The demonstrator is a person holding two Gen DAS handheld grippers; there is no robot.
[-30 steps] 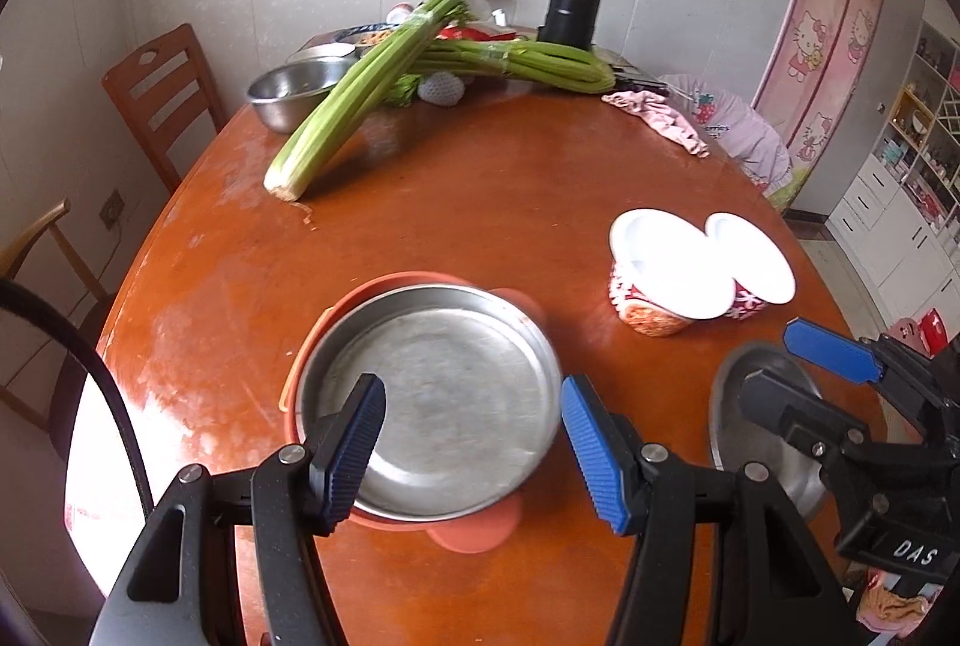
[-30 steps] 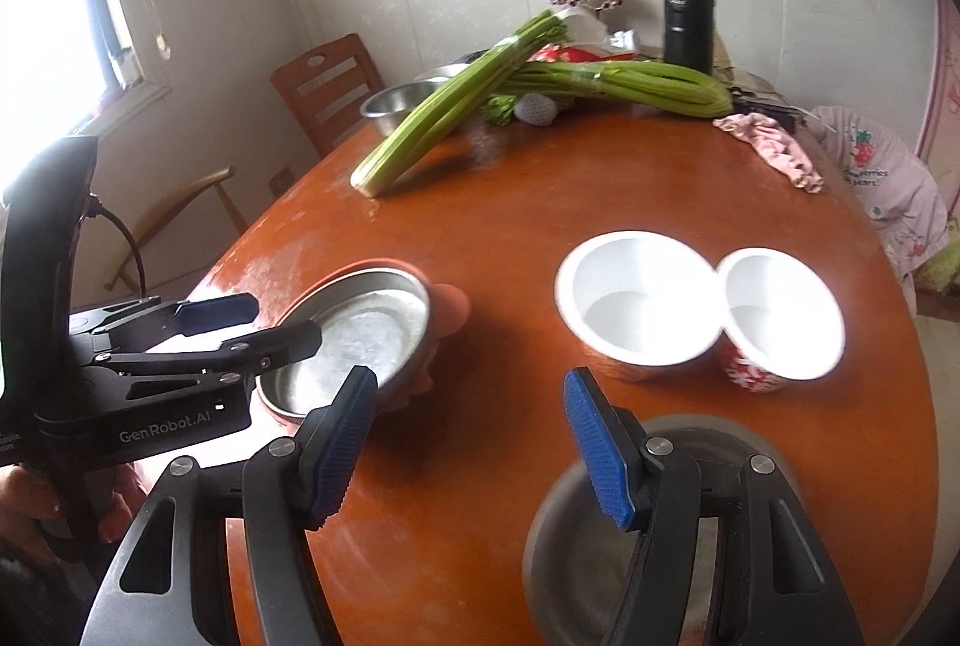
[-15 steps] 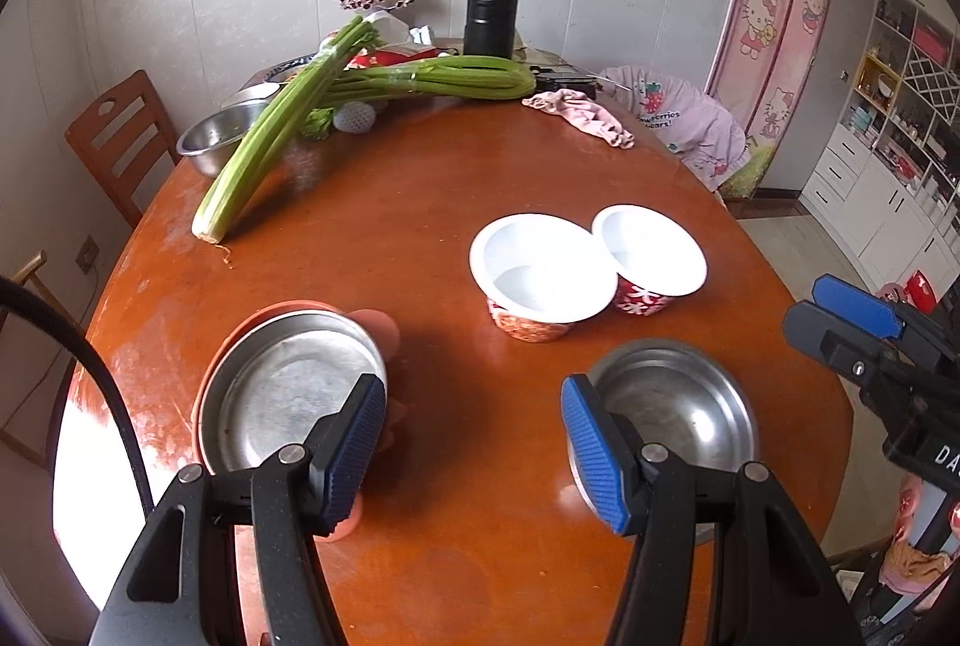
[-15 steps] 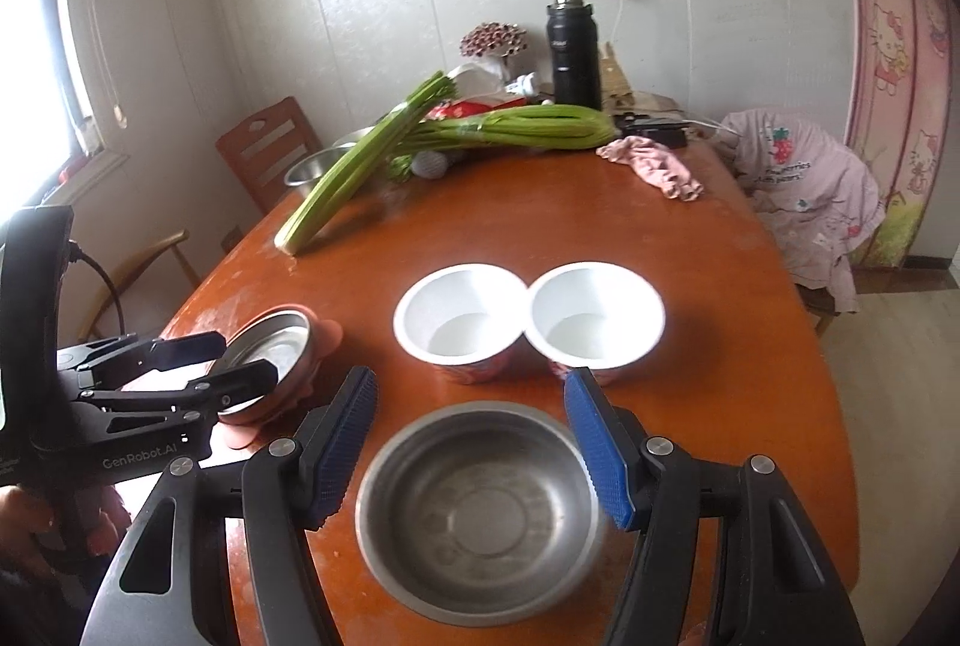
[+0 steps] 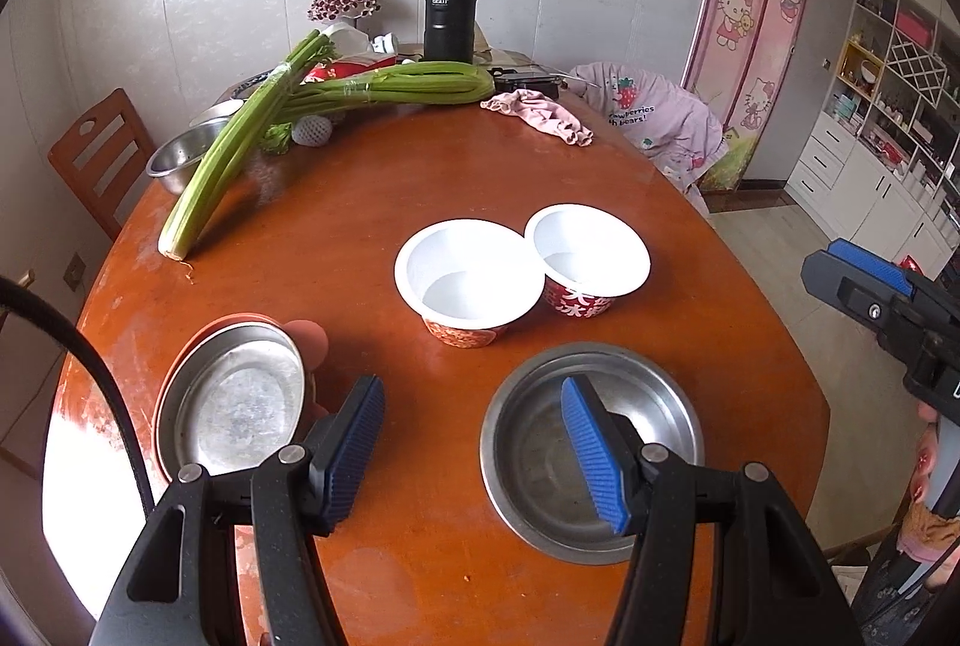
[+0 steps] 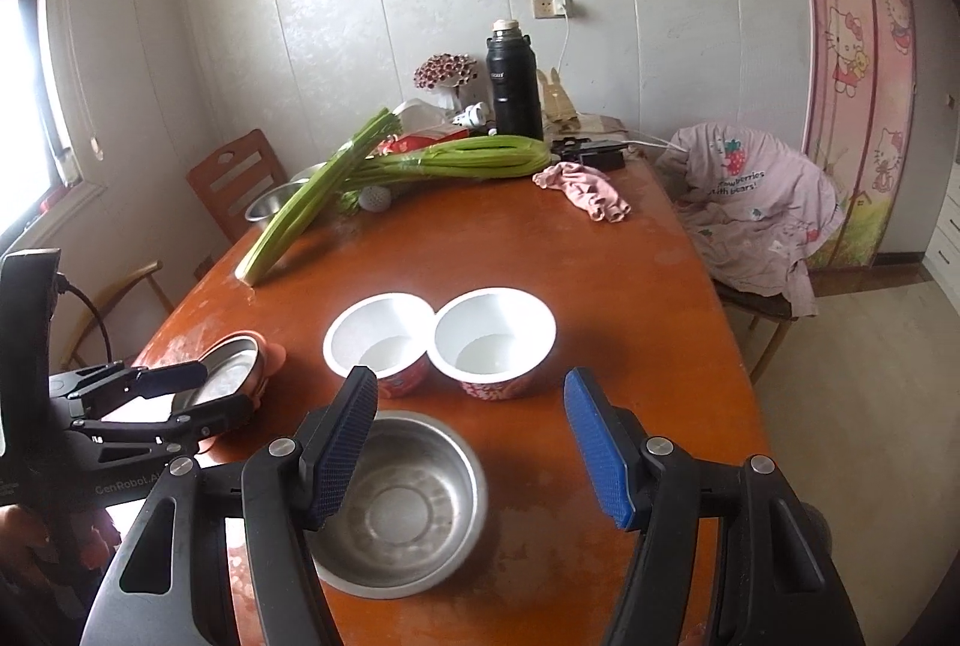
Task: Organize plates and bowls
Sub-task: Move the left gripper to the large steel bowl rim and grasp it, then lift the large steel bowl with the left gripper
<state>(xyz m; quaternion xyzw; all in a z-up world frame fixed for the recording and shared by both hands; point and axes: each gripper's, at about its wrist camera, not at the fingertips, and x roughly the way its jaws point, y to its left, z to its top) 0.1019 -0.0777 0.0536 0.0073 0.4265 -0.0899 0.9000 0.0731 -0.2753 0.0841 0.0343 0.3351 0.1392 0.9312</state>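
A steel plate (image 5: 234, 400) lies on an orange plate (image 5: 306, 340) at the table's near left. A steel bowl (image 5: 534, 454) sits near the front edge, partly behind my left gripper's right finger. Two white bowls with red sides (image 5: 468, 274) (image 5: 588, 250) stand touching just beyond it. My left gripper (image 5: 471, 388) hangs open above the table between plate and steel bowl, holding nothing. My right gripper (image 6: 471, 379) is open and empty above the steel bowl (image 6: 396, 508), short of the white bowls (image 6: 378, 334) (image 6: 492, 328). In the right wrist view the left gripper (image 6: 222, 393) shows beside the steel plate (image 6: 231, 361).
Long celery stalks (image 5: 240, 148), a second steel bowl (image 5: 180, 154), a black flask (image 5: 450, 10) and a pink cloth (image 5: 540, 112) crowd the far end of the brown table (image 5: 420, 178). A wooden chair (image 5: 102, 154) stands left, a chair draped in pink clothing (image 6: 756, 202) right.
Both grippers have pulled back and risen, drifting right. The steel plate slid to the left of the left view and the steel bowl came under the right gripper. Jaw gaps look unchanged.
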